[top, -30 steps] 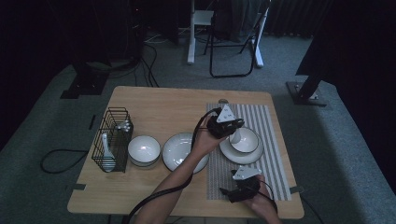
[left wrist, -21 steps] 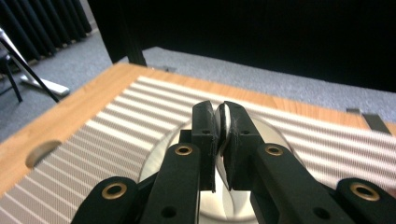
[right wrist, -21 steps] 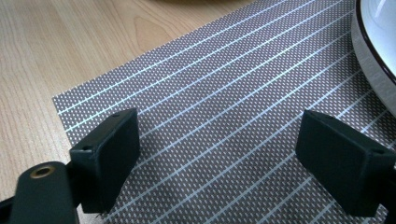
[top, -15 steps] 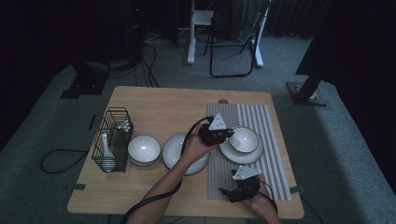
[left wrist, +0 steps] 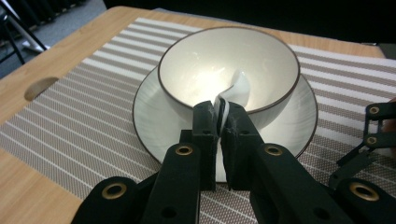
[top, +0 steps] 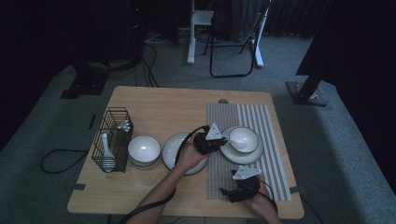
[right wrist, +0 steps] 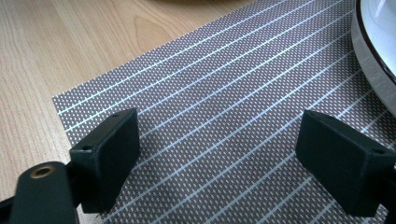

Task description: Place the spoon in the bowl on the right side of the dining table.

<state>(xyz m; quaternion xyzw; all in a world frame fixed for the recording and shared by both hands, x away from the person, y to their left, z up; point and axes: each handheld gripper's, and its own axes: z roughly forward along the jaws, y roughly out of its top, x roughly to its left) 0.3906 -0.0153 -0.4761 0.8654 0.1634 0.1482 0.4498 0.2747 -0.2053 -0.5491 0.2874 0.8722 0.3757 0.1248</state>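
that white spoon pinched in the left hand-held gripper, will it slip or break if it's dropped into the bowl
The spoon looks glossy, probably ceramic: stiff, likely slippery between the narrow pads. The left hand-held gripper pinches only its handle edge-on, so it may pivot. Dropped against the bowl, it could chip.

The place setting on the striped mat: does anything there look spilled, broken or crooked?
Nothing stands out. The bowl sits upright and centred on its plate, both whole and clean, on the flat striped mat. The left claw holds a white spoon by the handle, its scoop inside the bowl.
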